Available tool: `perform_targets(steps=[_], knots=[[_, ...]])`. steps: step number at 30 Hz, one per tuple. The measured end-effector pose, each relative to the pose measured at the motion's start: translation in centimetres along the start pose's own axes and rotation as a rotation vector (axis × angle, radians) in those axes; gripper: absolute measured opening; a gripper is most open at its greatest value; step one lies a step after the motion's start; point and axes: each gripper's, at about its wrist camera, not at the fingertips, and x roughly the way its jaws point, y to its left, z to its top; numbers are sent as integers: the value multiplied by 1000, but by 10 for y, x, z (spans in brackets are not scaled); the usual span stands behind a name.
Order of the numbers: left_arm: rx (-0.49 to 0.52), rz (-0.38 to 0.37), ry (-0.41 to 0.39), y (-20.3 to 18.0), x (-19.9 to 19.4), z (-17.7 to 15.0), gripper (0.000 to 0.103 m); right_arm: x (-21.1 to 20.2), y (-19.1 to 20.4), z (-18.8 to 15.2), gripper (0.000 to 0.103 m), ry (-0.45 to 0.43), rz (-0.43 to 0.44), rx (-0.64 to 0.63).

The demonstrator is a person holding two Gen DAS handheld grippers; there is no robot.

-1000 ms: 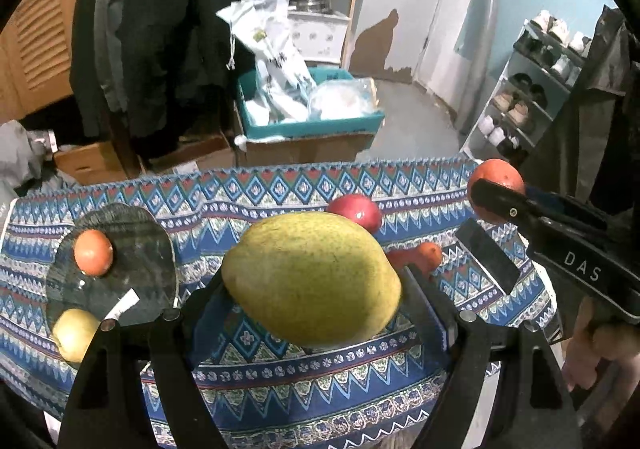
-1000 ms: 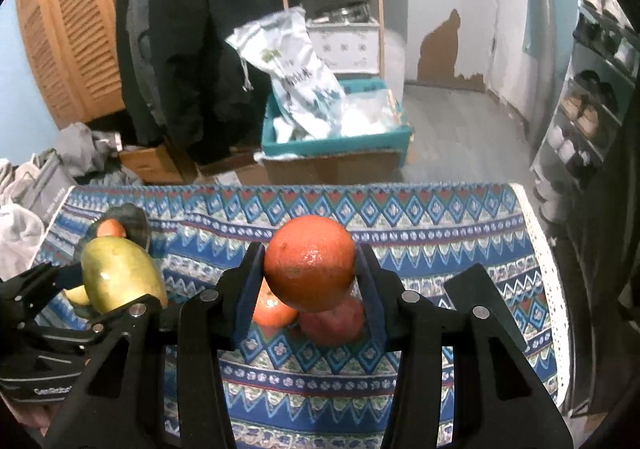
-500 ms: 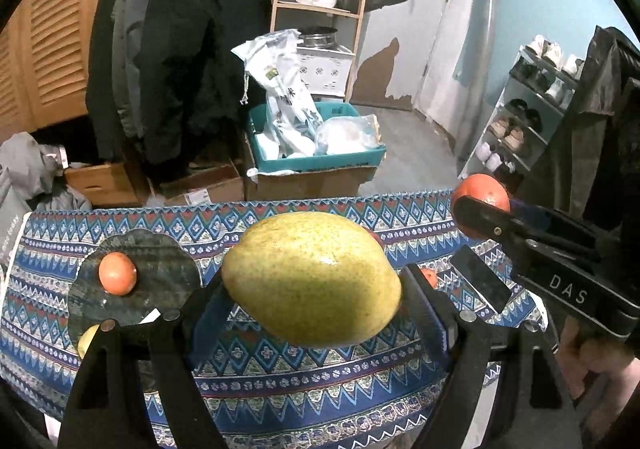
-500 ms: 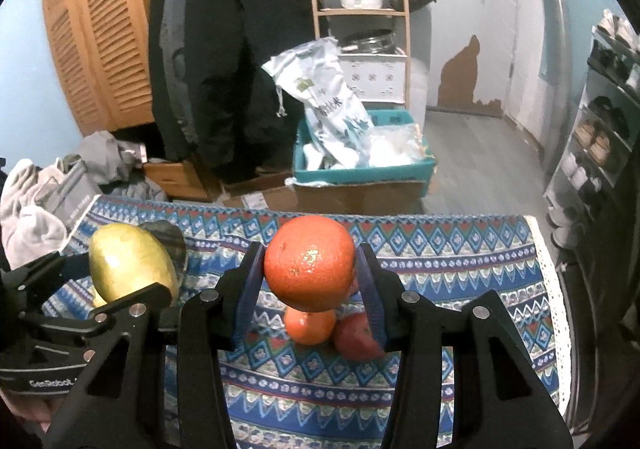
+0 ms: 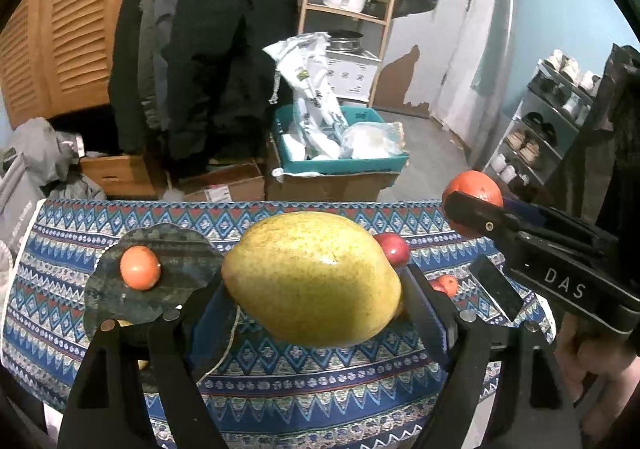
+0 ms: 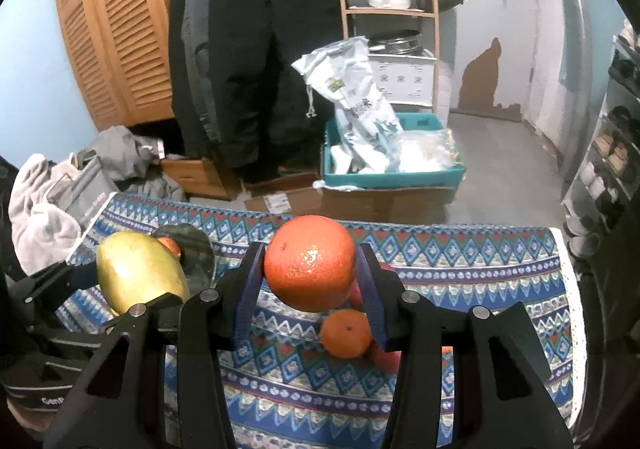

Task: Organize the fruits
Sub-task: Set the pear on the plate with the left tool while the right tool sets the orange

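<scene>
Both fruits held aloft over the tabletop (image 5: 280, 369)
Left gripper (image 5: 316, 289) clamps the big yellow-green mango (image 5: 312, 279), right gripper (image 6: 310, 273) the round orange (image 6: 310, 263); smooth skins could slip free.

Mango (image 5: 312, 279): large, yellow-green, finely speckled; lies lengthwise, clamped between the left gripper's fingers (image 5: 424, 313), raised off the counter (image 5: 320, 381).

Large orange (image 6: 310, 263): round, glossy; clamped between the right gripper's fingers (image 6: 372, 301), also raised.

Dark plate (image 5: 180, 273): rests on the counter's left portion. It carries one small orange fruit (image 5: 140, 267) and a pale yellow fruit (image 5: 125, 323), mostly hidden.

Small orange (image 6: 346, 333) and red apple (image 5: 394, 249): rest on the counter's right portion, close together.
</scene>
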Motion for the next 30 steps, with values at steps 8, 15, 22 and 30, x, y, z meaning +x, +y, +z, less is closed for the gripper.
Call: perform_targets(steps=[8,15,22,30], knots=[[-59,45,12,35,3,-3,83,26,24,7,46,36,40,-11],[-109,87,40,65,12,-10,83,51,52,11,46,78,79,-39],[-158,124,74,95,23,-18,83,81,78,10,46,119,101,-66],[-204,170,121,126,37,-31,83,121,106,9,46,192,139,-88]])
